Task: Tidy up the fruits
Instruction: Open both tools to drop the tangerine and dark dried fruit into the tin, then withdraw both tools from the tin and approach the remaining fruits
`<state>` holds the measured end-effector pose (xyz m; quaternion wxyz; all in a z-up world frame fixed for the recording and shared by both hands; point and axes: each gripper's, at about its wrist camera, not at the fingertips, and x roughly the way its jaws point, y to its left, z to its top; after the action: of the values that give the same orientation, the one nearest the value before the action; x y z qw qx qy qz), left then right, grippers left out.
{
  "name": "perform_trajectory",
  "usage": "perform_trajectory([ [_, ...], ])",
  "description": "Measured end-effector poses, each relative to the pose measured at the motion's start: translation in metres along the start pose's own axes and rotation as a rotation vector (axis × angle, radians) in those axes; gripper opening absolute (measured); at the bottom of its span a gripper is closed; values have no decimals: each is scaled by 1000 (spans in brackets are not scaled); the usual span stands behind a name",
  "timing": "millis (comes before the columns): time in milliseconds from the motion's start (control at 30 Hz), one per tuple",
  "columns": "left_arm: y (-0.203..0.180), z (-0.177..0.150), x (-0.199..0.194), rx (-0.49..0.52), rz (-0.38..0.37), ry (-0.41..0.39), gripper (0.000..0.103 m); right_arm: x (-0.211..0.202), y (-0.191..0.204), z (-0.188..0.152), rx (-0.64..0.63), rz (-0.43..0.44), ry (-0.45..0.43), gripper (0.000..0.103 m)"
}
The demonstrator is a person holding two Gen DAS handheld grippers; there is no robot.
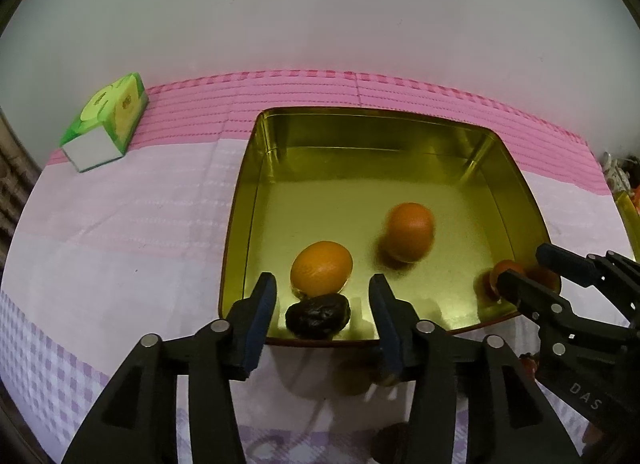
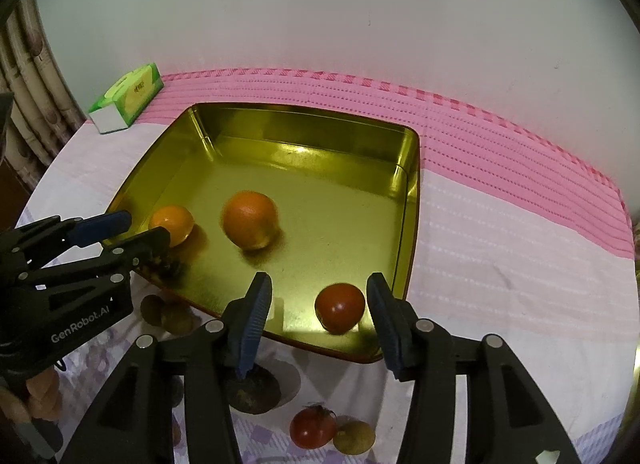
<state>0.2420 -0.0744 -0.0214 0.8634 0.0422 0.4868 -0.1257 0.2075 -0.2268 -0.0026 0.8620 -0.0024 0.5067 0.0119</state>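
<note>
Shiny gold metal tray (image 1: 256, 168), square w/ rounded corners. Inside: 2 smooth round oranges (image 1: 322, 273), 1 wrinkled dark fruit (image 1: 318, 316) btwn left gripper (image 1: 322, 324) fingers, 1 glossy tomato (image 2: 340, 307) btwn right gripper (image 2: 318, 320) fingers. Both spread, holding nothing.

Both wrist views look forward and steeply down from close above the near edge of the gold tray (image 1: 240, 200) on the worktop, facing the pale wall. The left wrist camera sits over the tray's near left corner, the right wrist camera over its near right corner (each catches the other gripper at its frame edge). They share the tray's interior, the two oranges inside, the pink cloth (image 2: 500, 144) and the green box (image 1: 106, 126).
</note>
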Motion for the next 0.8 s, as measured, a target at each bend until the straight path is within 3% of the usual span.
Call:
perform_trajectory([
  [200, -1, -3, -9, 7, 9, -10, 57, -5, 0, -2, 3, 3, -1, 47],
  [433, 0, -7, -23, -3, 15, -22, 57, -13, 2, -5, 4, 2, -13, 47],
  [800, 3, -41, -54, -5, 44, -25, 57, -47, -4, -31, 16, -1, -23, 47],
])
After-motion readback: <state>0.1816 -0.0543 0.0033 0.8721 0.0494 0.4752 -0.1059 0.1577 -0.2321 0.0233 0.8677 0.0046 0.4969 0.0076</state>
